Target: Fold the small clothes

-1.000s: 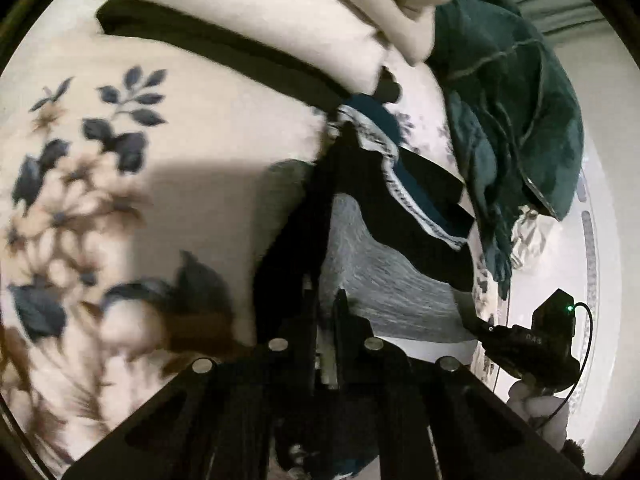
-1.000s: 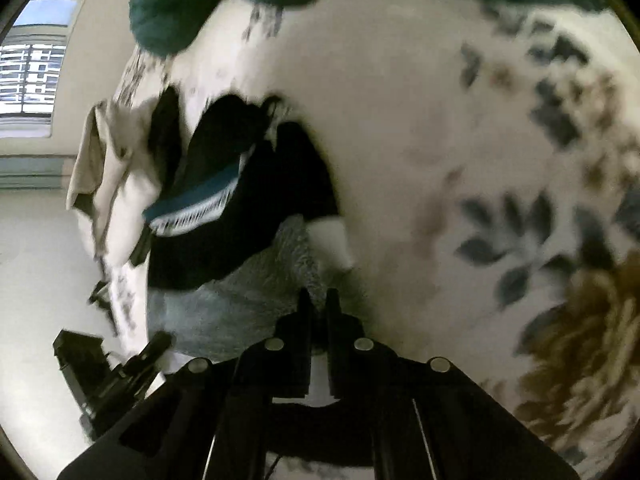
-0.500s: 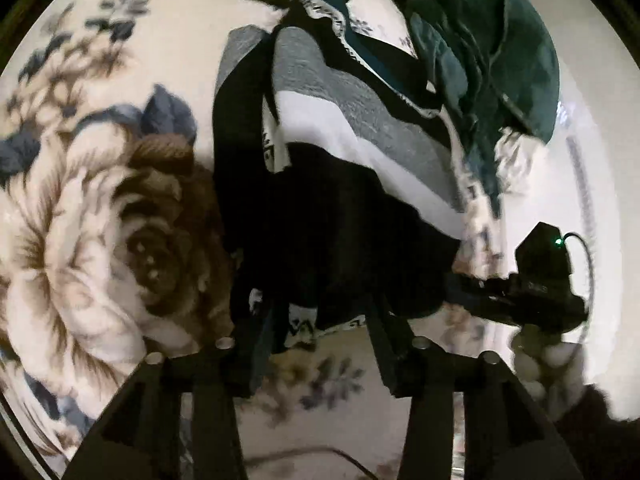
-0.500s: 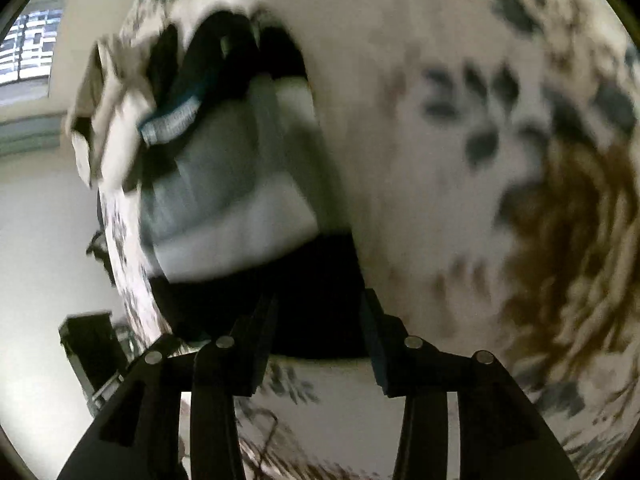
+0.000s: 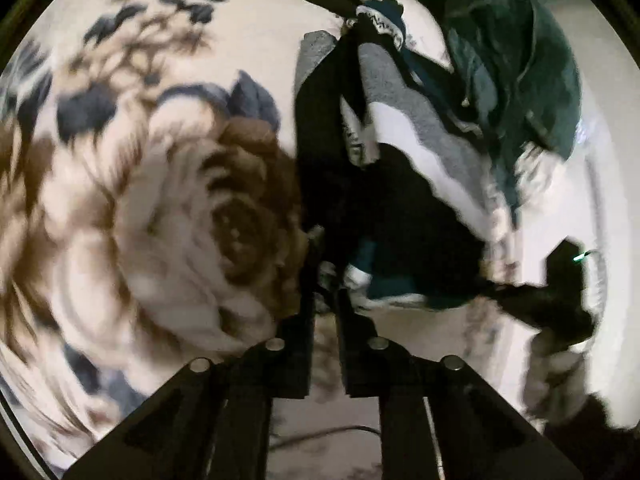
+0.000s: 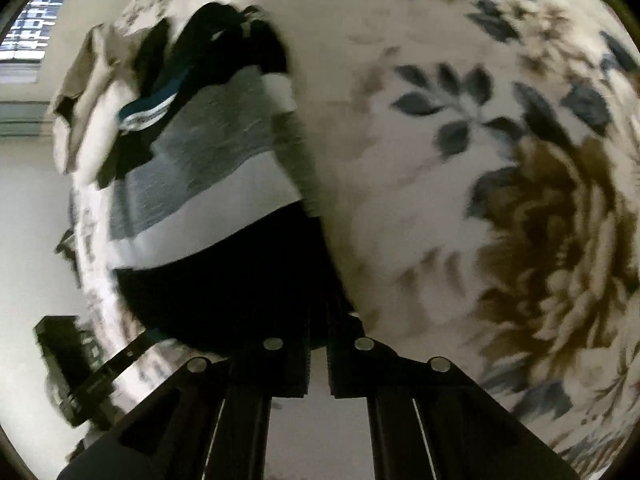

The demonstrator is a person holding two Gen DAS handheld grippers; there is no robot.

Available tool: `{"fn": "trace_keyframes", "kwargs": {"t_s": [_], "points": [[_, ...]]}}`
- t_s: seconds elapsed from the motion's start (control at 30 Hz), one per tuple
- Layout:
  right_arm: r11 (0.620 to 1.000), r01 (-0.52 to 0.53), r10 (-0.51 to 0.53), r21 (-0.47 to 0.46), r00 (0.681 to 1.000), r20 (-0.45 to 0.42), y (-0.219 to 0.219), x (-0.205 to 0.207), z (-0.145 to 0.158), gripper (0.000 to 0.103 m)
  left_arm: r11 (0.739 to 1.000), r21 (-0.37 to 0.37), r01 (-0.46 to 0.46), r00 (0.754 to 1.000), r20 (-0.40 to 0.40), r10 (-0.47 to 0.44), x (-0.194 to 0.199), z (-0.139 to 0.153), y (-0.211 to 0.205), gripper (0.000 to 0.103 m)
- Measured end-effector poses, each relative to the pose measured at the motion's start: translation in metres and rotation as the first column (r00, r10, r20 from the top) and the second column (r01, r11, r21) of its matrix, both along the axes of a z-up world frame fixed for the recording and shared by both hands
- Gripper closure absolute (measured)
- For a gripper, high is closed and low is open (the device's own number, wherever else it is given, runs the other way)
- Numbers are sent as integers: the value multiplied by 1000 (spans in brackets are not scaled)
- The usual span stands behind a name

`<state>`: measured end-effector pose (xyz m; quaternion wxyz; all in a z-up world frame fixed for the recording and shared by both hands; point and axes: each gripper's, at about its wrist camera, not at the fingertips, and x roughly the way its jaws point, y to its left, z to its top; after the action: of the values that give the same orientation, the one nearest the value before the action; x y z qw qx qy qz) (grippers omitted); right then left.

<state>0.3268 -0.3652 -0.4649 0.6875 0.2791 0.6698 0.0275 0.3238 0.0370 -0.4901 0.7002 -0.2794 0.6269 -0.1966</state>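
Observation:
A small garment with black, white and grey bands (image 5: 404, 168) lies on the floral bed cover (image 5: 160, 200). It also shows in the right wrist view (image 6: 208, 168). My left gripper (image 5: 326, 280) is shut on the garment's near black corner. My right gripper (image 6: 318, 320) is shut on the garment's other near black corner. The other gripper shows at the right edge of the left wrist view (image 5: 560, 292) and at the lower left of the right wrist view (image 6: 72, 368).
A dark green garment (image 5: 516, 52) is heaped past the banded one. A cream cloth (image 6: 80, 92) lies at the far edge of the bed. A window with blinds (image 6: 28, 36) is at the far left. The bed edge drops off beside the garment.
Both grippers were shut on the garment, opened half a second ago, and have now shut on its near black hem. The garment lies spread out longer on the cover.

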Motion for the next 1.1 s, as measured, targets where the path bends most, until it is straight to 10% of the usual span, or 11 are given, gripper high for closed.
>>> {"fn": "trace_keyframes", "kwargs": {"t_s": [0.1, 0.23, 0.3, 0.33, 0.4, 0.43, 0.5, 0.63, 0.8, 0.9, 1.1], "points": [[1000, 5, -4, 29, 1000, -24, -4, -3, 2, 91, 999, -42, 4, 999, 34, -3, -4, 0, -14, 41], [999, -8, 11, 51, 998, -62, -5, -8, -15, 52, 996, 36, 76, 996, 49, -78, 19, -17, -54, 42], [996, -22, 32, 89, 993, -117, 2, -9, -32, 52, 992, 93, 84, 991, 98, -93, 25, -21, -68, 53], [994, -28, 42, 108, 990, -133, 5, -9, -39, 52, 988, 120, 93, 988, 112, -106, 26, -21, -71, 77], [993, -37, 49, 110, 992, -113, 11, -10, -41, 57, 987, 124, 98, 985, 132, -115, 26, -13, -69, 83], [995, -30, 38, 98, 996, -83, 11, -10, -36, 86, 986, 130, 105, 981, 151, -124, 24, -8, -63, 85], [998, -37, 39, 43, 998, -50, 11, -11, -20, 88, 976, 162, 146, 978, 122, -167, 20, -15, -51, 85], [995, -99, 101, 24, 988, -114, 11, -10, -29, 86, 992, 25, 122, 993, -1, -122, 22, -18, -28, 76], [999, -45, 46, 8, 995, -85, -10, 3, 7, 79, 999, 21, 33, 995, 93, -35, 62, 21, -12, 40], [1000, -11, 11, -26, 1000, 28, -22, 31, 37, 55, 998, 56, 34, 985, 169, -43, 119, 24, -24, 40], [973, -114, 154, -201, 969, 194, 3, 142, 63, 53, 983, 172, 63, 971, 215, -100, 214, 10, -56, 40]]}}
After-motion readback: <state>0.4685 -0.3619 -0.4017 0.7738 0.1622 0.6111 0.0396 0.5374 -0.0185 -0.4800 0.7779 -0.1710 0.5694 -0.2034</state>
